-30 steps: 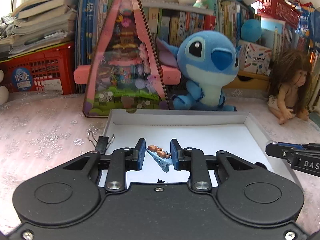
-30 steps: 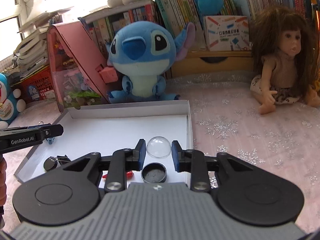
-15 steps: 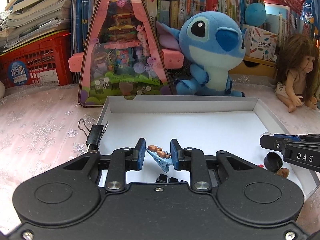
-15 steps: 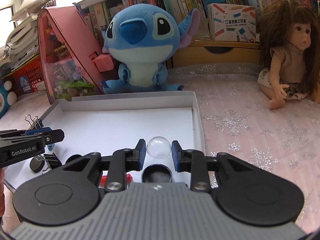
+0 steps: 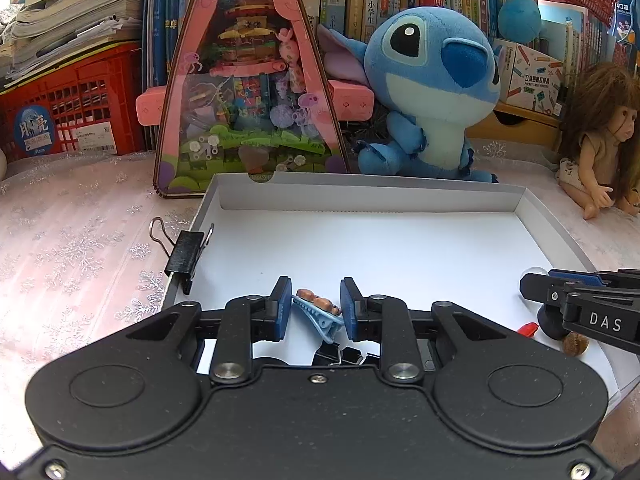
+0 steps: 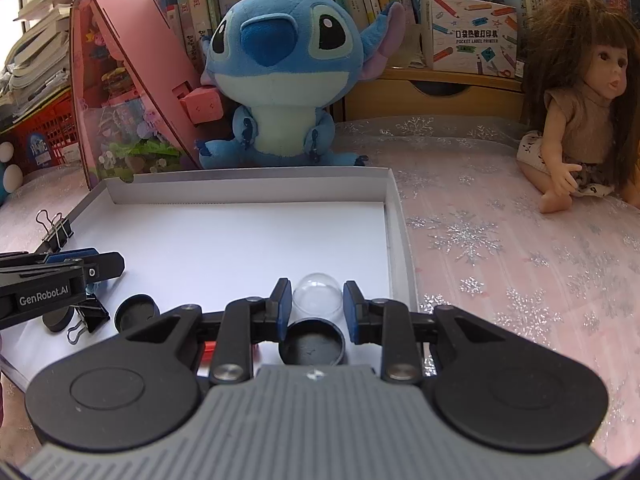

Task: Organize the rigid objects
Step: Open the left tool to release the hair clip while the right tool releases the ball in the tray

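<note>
My left gripper is shut on a light-blue hair clip with small brown ornaments, held low over the near left part of the white tray. In the right wrist view, my right gripper is shut on a clear plastic dome, just above a black round cap near the tray's right wall. Each gripper shows in the other's view: the right gripper at the right edge, the left gripper at the left edge.
A black binder clip sits on the tray's left rim. More binder clips, black caps, a red piece and a brown nut lie in the tray. A pink toy house, a blue plush and a doll stand behind and beside it.
Both grippers have sunk toward the tray, which now fills more of each view. Each keeps its grip, the left on the hair clip and the right on the dome.
</note>
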`<move>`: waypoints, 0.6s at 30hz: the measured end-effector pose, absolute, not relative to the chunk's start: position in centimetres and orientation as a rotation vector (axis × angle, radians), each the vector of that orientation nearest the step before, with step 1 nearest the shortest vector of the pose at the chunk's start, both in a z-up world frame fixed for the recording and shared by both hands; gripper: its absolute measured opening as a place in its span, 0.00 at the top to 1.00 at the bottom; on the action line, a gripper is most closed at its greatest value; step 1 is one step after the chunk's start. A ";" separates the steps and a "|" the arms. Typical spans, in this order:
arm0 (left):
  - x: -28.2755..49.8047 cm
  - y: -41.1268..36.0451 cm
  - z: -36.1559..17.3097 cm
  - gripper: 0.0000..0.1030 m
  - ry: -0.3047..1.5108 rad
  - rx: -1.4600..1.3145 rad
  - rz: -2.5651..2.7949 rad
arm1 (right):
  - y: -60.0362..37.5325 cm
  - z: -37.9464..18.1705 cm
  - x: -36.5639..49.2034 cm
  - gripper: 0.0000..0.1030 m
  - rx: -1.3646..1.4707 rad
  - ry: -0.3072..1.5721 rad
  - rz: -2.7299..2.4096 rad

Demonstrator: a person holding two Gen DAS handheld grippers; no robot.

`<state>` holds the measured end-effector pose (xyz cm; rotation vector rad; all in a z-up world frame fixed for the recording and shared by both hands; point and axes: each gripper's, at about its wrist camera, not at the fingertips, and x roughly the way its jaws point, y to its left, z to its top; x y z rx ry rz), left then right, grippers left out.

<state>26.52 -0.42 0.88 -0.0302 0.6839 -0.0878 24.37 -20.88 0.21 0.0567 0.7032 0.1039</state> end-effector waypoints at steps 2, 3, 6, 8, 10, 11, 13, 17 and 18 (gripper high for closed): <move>26.6 -0.5 0.9 0.76 0.689 -0.025 -0.083 | -20.8 0.2 24.4 0.68 0.054 0.703 0.106; 26.7 -0.6 0.9 0.76 0.694 -0.025 -0.080 | -20.8 0.2 24.5 0.68 0.055 0.704 0.108; 26.9 -0.6 1.0 0.76 0.706 -0.030 -0.074 | -20.9 0.2 24.5 0.67 0.064 0.706 0.110; 26.9 -0.6 1.1 0.76 0.709 -0.034 -0.071 | -20.9 0.4 24.4 0.66 0.066 0.705 0.110; 26.6 -0.6 1.4 0.72 0.701 -0.030 -0.069 | -21.0 0.5 24.3 0.64 0.069 0.699 0.112; 26.4 -0.6 1.5 0.66 0.694 -0.026 -0.068 | -21.1 0.7 24.1 0.63 0.074 0.693 0.113; 25.9 -0.6 2.0 0.57 0.672 -0.019 -0.063 | -21.2 1.1 23.8 0.48 0.086 0.677 0.117; 25.1 -0.5 2.9 0.48 0.659 -0.034 -0.068 | -21.3 1.8 23.0 0.42 0.096 0.657 0.126; 24.8 -0.4 3.2 0.47 0.657 -0.039 -0.076 | -21.3 2.0 22.8 0.40 0.092 0.653 0.127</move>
